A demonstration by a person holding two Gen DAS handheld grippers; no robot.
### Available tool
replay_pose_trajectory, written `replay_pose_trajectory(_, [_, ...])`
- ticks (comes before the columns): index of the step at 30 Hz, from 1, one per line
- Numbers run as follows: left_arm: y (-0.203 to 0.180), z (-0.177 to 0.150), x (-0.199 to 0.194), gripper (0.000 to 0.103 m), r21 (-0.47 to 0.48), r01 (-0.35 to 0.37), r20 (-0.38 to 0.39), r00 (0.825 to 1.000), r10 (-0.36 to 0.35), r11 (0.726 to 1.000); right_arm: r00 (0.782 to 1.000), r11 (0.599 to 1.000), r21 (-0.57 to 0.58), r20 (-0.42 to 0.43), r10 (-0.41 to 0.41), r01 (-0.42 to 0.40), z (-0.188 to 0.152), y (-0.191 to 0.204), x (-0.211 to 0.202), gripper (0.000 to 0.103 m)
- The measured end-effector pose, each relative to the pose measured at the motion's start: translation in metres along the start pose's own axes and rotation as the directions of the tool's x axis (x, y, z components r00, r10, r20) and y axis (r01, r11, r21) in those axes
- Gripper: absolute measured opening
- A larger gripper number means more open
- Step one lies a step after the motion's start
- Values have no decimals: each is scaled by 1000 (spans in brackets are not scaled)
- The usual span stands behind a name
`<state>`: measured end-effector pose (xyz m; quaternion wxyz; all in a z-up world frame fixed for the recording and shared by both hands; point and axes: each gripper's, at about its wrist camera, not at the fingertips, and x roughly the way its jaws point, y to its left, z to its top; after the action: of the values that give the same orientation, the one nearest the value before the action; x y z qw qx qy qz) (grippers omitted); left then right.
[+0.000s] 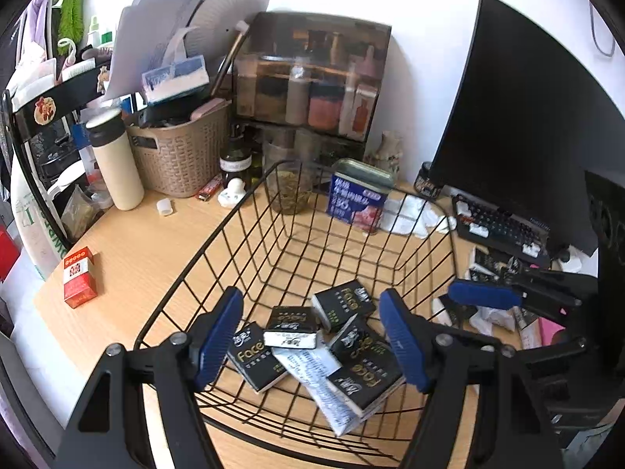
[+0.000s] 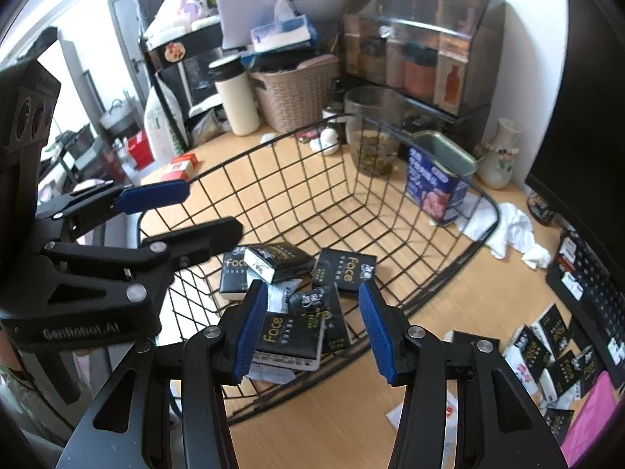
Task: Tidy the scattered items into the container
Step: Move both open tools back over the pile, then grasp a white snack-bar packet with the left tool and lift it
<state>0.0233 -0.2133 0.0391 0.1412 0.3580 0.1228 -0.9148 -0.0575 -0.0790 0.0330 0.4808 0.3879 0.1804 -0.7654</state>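
While both grippers hang over the near end of the basket, the stock reads as follows.

Container: black wire basket (image 1: 250,211) on the wooden tabletop (image 1: 148,250).
Contents: black tissue packs (image 1: 343,303) marked "Face", piled at the near end with a white printed packet (image 1: 312,371) among them.
Left gripper (image 1: 308,342): jaws standing wide, empty, above the pile; the packs show between and below the blue pads, untouched.
Right gripper (image 2: 310,330): jaws narrower but parted, empty, just above the nearest packs.
Loose stock: more black packs (image 2: 547,346) on the tabletop outside the basket's right side, near a pink item (image 2: 591,416).
Elsewhere: red box (image 1: 80,277) on the tabletop, left of the basket.
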Motion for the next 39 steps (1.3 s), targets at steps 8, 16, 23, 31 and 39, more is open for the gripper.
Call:
replay_pose_trajectory(8, [-85, -11, -10, 76, 161, 97, -13, 995, -96, 982, 993, 982, 162, 38, -108, 101, -45, -76, -66, 49])
replay_pose_trajectory(16, [-180, -39, 8, 76, 317, 230, -100, 973, -208, 920, 975, 921, 327, -14, -221, 213, -130, -145, -111, 49])
replay_pose_trajectory(23, [-212, -85, 46, 76, 366, 286, -267, 944, -194, 886, 971, 866, 440, -102, -216, 238, -191, -179, -90, 53])
replay_pose_trajectory(31, [-192, -106, 65, 76, 330, 237, -337, 934, -120, 914, 972, 912, 349, -162, -169, 216, -197, -160, -50, 53])
replay_pose_trajectory(39, [-186, -114, 79, 76, 340, 201, -364, 929, -69, 919, 972, 923, 321, -174, -160, 210, -199, -144, -40, 53])
